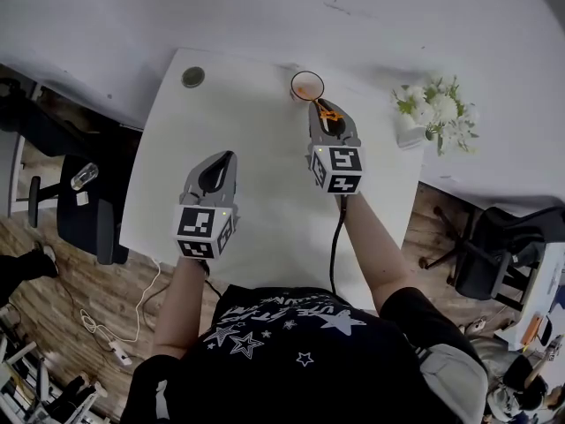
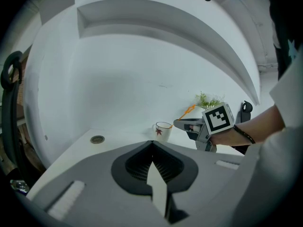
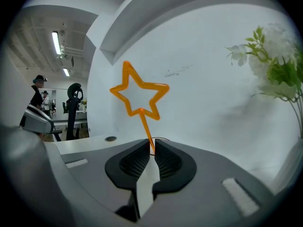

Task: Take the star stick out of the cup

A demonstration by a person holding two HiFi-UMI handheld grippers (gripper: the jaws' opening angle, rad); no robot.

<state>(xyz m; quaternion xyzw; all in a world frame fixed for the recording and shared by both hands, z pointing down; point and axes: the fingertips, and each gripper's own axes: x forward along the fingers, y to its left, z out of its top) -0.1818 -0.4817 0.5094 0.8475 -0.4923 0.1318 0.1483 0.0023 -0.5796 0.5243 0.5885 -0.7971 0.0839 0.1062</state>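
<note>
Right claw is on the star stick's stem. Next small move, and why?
Probably lift the right claw straight up. Its pads pinch the star stick by the stem, and the stem's lower end sits in the cup. A straight lift should clear the rim without tipping the cup.

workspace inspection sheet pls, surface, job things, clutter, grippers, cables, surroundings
surface: white table, no spills seen
job's things: cup upright near the far edge; orange star stick leaning out of it, not yet lifted out
clutter: round grommet; white flowers by the far right corner
grippers: right gripper fingers shut on the stick's stem; left gripper shut, empty, over the table
cables: black cable along the right forearm; white cable on the floor
surroundings: white wall, wood floor, office chairs
</note>
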